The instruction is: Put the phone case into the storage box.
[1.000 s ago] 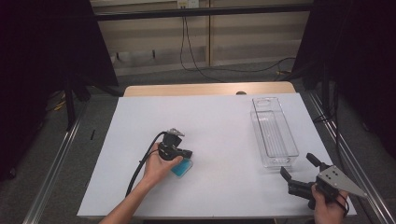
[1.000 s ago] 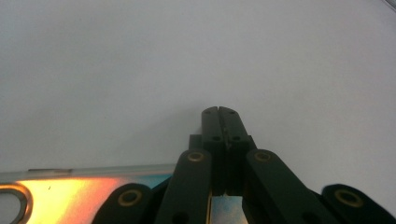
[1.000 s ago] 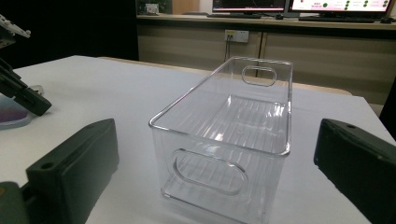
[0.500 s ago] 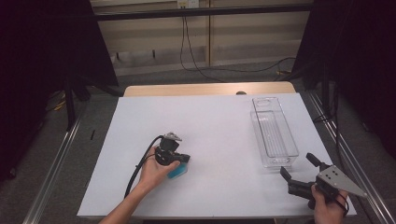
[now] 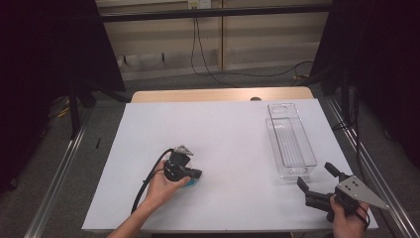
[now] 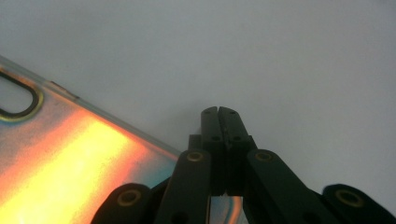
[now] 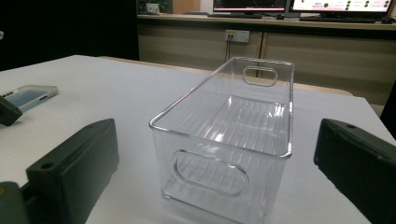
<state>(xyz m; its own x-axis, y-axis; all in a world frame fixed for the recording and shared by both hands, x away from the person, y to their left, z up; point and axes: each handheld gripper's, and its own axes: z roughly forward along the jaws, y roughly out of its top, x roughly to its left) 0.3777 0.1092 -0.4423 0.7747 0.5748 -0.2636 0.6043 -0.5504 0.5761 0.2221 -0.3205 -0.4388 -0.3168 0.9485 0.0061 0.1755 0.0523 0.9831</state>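
Just short of the clear bin's (image 5: 292,173) near end, at the front right of the white table (image 5: 223,129): right gripper (image 5: 315,176), held in a hand, jaws spread wide and aimed along the bin's length. Seen from the right gripper view, frames the bin's near end wall and its oval handle slot squarely between the two jaws, with nothing in between. Well to the left of the bin, near the table's front: left gripper (image 5: 190,176), jaws pressed together, tips down on bare table with nothing visible pinched at the tips. Just beside those tips, passing under the linkage: a phone (image 6: 70,154) in a shiny rainbow-tinted case, lying flat, its long edge running diagonally past the jaws. Hard to tell whether touching the jaws or merely alongside. Probably the thing to be handled, and far closer to the left gripper than to the right. Between phone and bin, only open table, so no obstacle to a carry across. Farther out, the bin's long axis running away from the person, empty, upright, another handle slot at its far end. Beyond the bin, a wooden strip (image 5: 218,95) at the table's far edge, then cables (image 5: 208,59) on the floor and a low wall.
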